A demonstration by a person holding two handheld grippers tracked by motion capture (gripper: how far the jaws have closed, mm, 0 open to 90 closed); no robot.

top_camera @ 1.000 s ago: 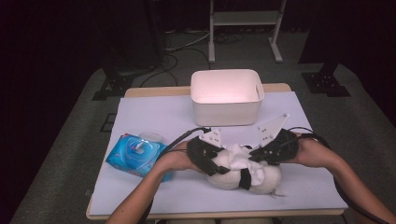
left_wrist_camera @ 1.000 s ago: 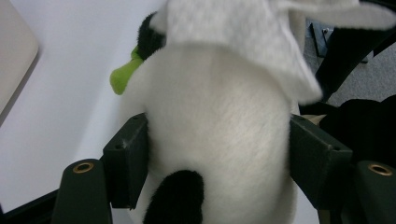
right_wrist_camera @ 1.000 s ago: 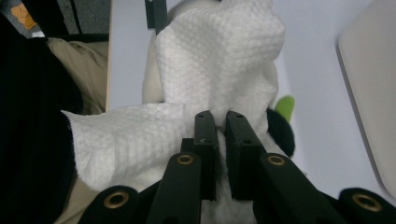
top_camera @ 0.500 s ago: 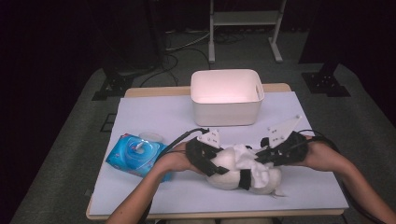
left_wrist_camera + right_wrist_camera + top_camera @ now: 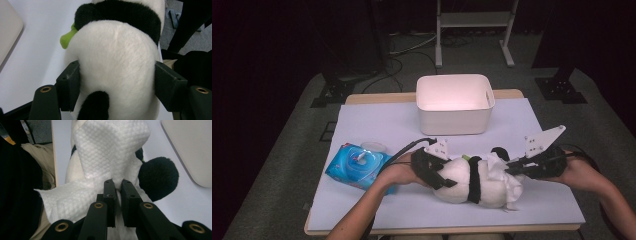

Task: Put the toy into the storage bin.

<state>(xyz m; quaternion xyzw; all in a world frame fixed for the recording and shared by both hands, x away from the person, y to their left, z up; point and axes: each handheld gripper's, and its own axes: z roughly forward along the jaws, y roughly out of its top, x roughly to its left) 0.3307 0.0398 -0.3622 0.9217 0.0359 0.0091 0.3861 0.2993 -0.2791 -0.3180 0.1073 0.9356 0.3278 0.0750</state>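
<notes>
A plush panda (image 5: pixel 472 181) is laid on its side on the table (image 5: pixel 377 122), low and right of centre in the high view. Its white rear is clasped between the spread jaws of the left gripper (image 5: pixel 117 82). A white wipe (image 5: pixel 110 157), draped over the panda's head at the right, is pinched by the nearly closed jaws of the right gripper (image 5: pixel 118 185). A white bin (image 5: pixel 455 103) is seen above the panda, and a blue wipes pack (image 5: pixel 357 166) at the lower left.

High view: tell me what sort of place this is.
Probably a lab or studio set up for recording: a table under a white sheet, black curtains around it, cables on the carpet, and a metal stand behind.
</notes>
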